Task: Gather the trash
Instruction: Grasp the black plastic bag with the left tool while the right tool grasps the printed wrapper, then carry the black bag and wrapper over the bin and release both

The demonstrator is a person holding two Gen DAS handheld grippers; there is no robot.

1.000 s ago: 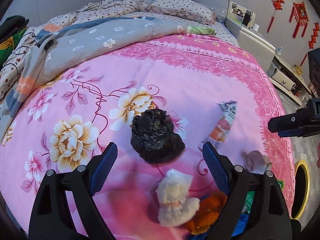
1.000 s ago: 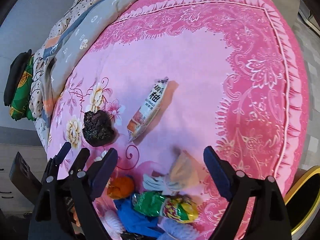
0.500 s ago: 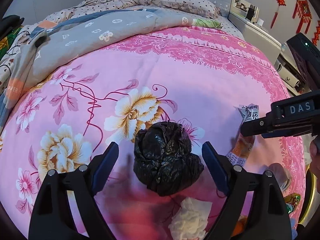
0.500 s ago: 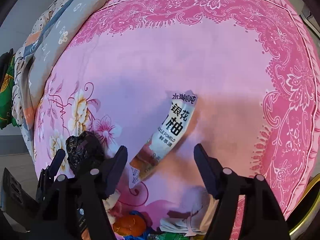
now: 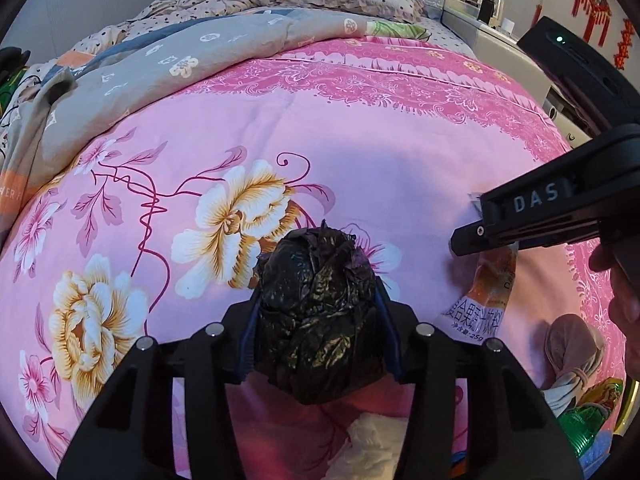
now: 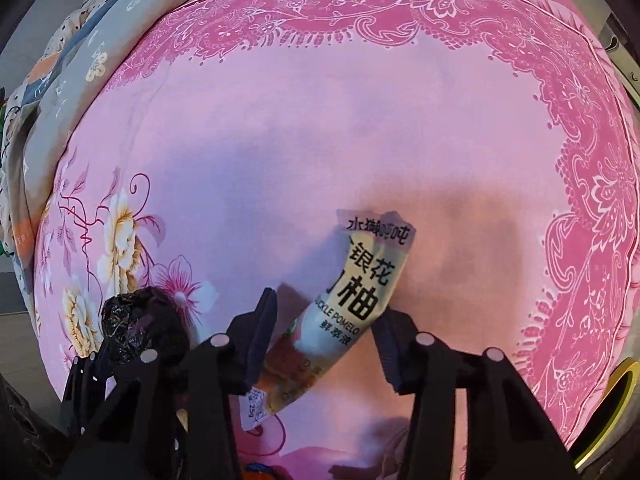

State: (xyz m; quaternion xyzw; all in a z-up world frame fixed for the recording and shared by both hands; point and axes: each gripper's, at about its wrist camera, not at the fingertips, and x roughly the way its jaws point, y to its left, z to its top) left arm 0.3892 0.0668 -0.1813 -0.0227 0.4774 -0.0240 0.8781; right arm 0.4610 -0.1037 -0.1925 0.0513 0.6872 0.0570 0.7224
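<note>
Your left gripper (image 5: 318, 312) is closing around the crumpled black bag (image 5: 320, 312), and both blue pads (image 5: 250, 336) already press against its sides, so the bag is pinched between them where it sits on the pink flowered bedspread (image 5: 320, 140). Your right gripper (image 6: 324, 332) is closing too, pointing down over the snack wrapper (image 6: 352, 292). The wrapper lies slantwise between the fingers; the right pad touches its edge, while the left pad stands just clear of it, so it is not yet squeezed. The wrapper rests on the bedspread just to the right of the bag. More litter lies near the bed's edge: a white crumpled tissue (image 5: 376, 440), a knotted cloth bundle (image 5: 572, 344) and a green packet (image 5: 592, 424). A grey quilt (image 5: 180, 64) is bunched up at the far end.
</note>
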